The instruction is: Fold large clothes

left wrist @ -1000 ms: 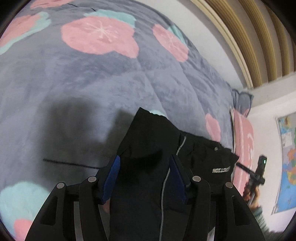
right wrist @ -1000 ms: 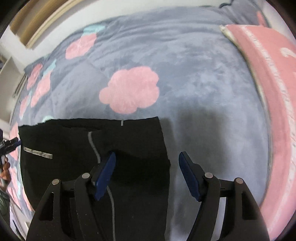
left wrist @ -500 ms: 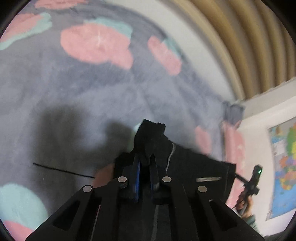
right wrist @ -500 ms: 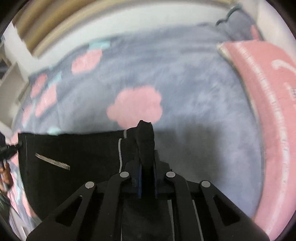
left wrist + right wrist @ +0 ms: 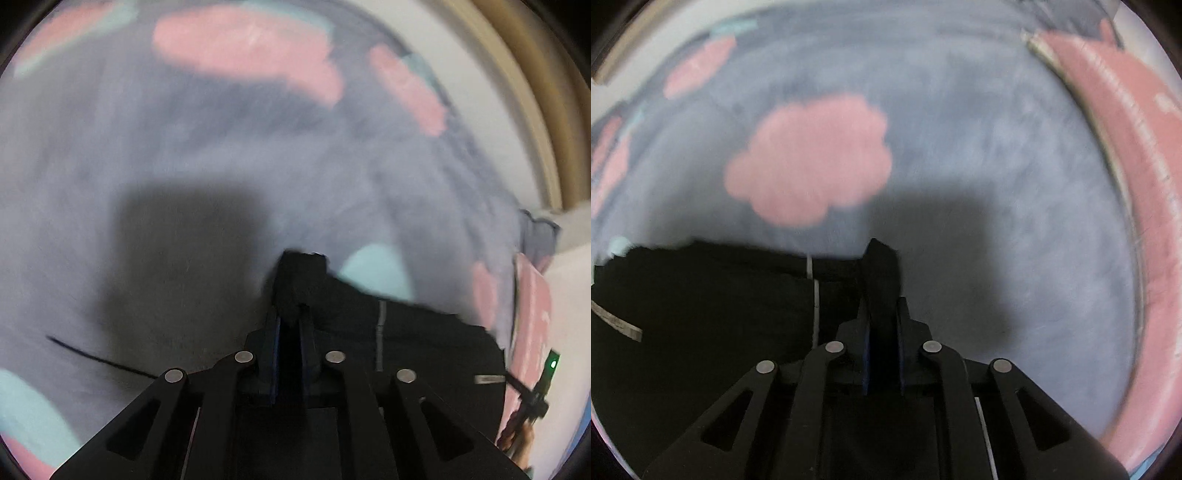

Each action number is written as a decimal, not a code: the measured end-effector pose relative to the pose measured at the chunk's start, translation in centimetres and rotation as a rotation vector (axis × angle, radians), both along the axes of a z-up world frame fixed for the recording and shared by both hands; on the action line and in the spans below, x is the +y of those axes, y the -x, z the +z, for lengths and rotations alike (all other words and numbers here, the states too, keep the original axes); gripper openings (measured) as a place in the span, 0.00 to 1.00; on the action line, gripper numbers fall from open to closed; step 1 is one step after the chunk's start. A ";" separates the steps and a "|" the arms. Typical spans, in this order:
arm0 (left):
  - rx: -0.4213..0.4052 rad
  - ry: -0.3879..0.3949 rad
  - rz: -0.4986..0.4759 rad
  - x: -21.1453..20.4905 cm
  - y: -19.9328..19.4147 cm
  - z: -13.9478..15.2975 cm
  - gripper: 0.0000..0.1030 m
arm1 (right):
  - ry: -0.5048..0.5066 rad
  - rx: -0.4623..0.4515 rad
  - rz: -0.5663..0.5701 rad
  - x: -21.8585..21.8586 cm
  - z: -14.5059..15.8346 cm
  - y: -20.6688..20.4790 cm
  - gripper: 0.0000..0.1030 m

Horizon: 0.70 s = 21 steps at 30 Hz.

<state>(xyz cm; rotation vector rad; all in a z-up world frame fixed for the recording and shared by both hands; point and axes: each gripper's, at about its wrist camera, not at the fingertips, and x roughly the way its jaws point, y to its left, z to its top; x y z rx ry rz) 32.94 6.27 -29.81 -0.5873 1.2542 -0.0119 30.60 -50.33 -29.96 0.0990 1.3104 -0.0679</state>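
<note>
Fabric filled the left wrist view first: we saw the left gripper [image 5: 291,325] with its jaws closed tight on a bunched corner of the black garment [image 5: 424,343], a tuft of cloth poking out past the blue pads. From there the garment ran off to the right, with a thin pale stripe down it and a small light label near its far edge. It lay on the grey blanket [image 5: 184,147] of the bed, which was printed with pink and mint blotches, and the gripper threw a dark shadow on the blanket to the left. At the right edge we made out the other gripper, held in a hand; the picture was smeared, so finer detail escaped us.

In the right wrist view, the right gripper [image 5: 882,325] had its jaws clamped on the opposite corner of the same garment, a stiff peak of black cloth standing up between the pads. The rest spread flat to the left over the blanket, and a pink pillow [image 5: 1126,147] curved along the right side.

We judged the fold to be at its start: both corners were pinched, yet most of the cloth was lying flat on the bed. Carrying that edge over and laying it down remained to be done.
</note>
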 end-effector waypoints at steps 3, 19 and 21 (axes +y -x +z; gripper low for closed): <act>0.014 -0.041 -0.021 -0.3 -0.5 0.0 0.23 | 0.024 -0.002 0.009 0.4 0.0 0.0 0.19; -0.235 -0.046 -0.197 -2.1 6.7 15.0 0.26 | -0.237 -0.191 0.084 4.9 12.5 10.4 0.60; -0.231 -0.038 -0.282 -6.4 8.2 14.9 0.26 | -0.246 -0.194 0.124 7.4 12.4 11.7 0.61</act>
